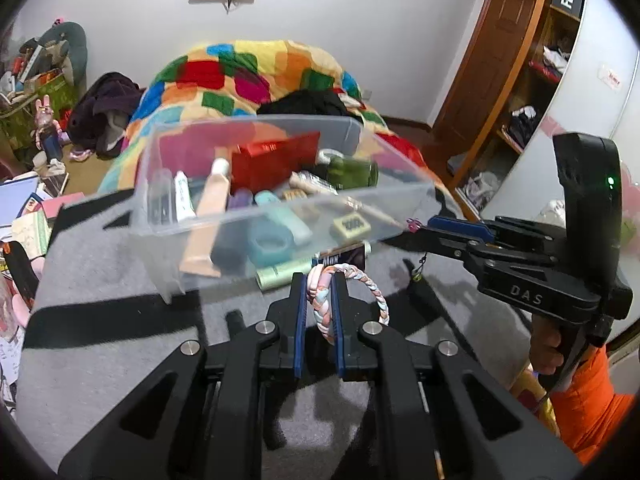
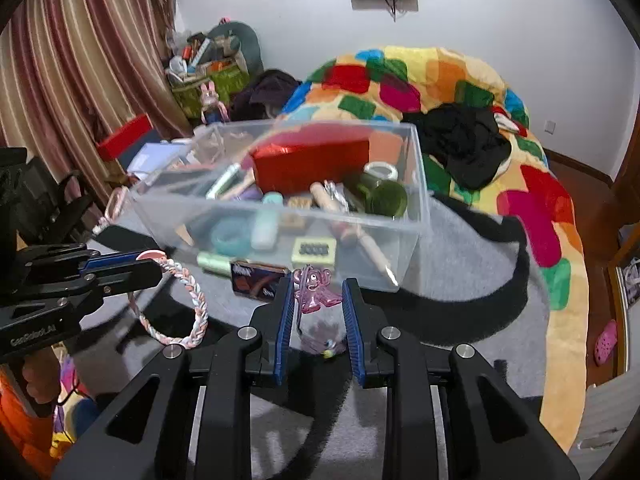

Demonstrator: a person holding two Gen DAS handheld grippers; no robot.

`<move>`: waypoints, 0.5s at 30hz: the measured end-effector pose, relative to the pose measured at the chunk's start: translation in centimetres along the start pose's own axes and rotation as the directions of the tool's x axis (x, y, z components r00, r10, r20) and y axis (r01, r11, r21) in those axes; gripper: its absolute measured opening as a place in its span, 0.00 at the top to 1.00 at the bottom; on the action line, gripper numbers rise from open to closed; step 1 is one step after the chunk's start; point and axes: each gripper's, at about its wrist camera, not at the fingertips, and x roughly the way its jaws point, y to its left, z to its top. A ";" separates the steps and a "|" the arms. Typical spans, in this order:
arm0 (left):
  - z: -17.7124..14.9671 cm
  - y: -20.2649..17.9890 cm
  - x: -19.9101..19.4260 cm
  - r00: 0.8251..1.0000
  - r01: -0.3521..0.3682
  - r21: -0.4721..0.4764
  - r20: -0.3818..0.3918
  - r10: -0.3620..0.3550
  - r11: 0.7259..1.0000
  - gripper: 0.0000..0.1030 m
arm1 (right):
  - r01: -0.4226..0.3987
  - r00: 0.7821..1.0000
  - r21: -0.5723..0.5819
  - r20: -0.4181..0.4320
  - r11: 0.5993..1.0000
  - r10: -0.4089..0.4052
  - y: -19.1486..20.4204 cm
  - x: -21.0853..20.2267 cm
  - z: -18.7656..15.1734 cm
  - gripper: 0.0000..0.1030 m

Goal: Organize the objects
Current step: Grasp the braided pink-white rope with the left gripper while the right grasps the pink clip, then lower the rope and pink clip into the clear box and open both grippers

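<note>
Ahead of both your tools: clear bin [image 1: 256,216] holding red box [image 1: 276,160], green jar [image 1: 352,172], tubes. Left tool [image 1: 320,280] grips braided bracelet [image 1: 378,292]; right tool [image 2: 316,286] pinches pink charm [image 2: 314,290].

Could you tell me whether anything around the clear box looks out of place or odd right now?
Yes: a small dark packet and a pale green tube lie on the grey mat against the clear box instead of inside it. The box's contents are a jumbled heap.
</note>
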 end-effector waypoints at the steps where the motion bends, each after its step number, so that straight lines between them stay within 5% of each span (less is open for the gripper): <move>1: 0.3 0.0 -0.4 1.000 -0.001 -0.003 0.015 0.001 1.000 0.90 | -0.002 1.000 0.000 0.012 1.000 0.002 0.1 -0.4 0.2 0.78; 15: 3.8 1.8 -3.6 0.987 -0.020 -0.065 0.157 0.030 0.998 0.90 | -0.010 0.986 0.034 0.169 0.999 0.004 0.6 -3.5 4.3 0.78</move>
